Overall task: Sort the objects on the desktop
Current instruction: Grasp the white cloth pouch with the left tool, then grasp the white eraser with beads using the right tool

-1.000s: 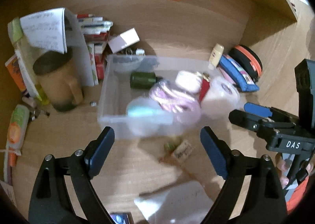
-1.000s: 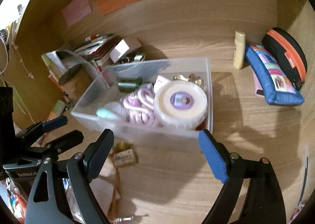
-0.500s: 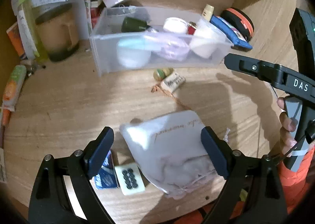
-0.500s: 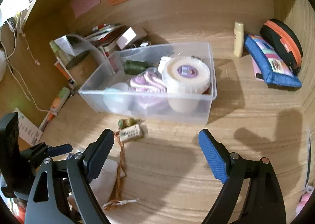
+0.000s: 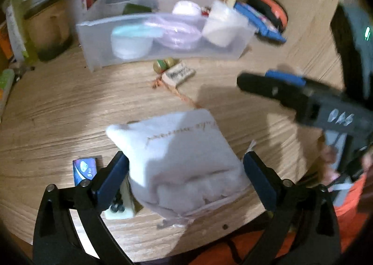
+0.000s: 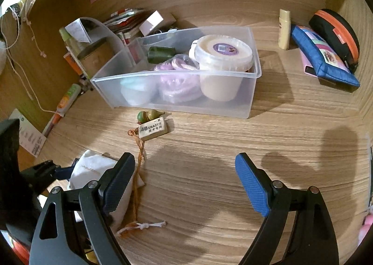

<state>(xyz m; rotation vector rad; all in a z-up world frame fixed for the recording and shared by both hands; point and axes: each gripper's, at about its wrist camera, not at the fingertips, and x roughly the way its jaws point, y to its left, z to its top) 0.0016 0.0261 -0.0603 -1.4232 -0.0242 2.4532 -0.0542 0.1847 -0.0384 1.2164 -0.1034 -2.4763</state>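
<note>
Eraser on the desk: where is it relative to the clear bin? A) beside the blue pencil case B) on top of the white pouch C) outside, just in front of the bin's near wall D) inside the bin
C: the eraser lies on the wood just outside the clear bin, by its near wall, apart from the white pouch.

Ahead of your right gripper (image 6: 185, 183) the worktop (image 6: 233, 160) lies bare; the clear bin (image 6: 177, 74) blocks at twelve o'clock, the eraser (image 6: 153, 128) at eleven.
</note>
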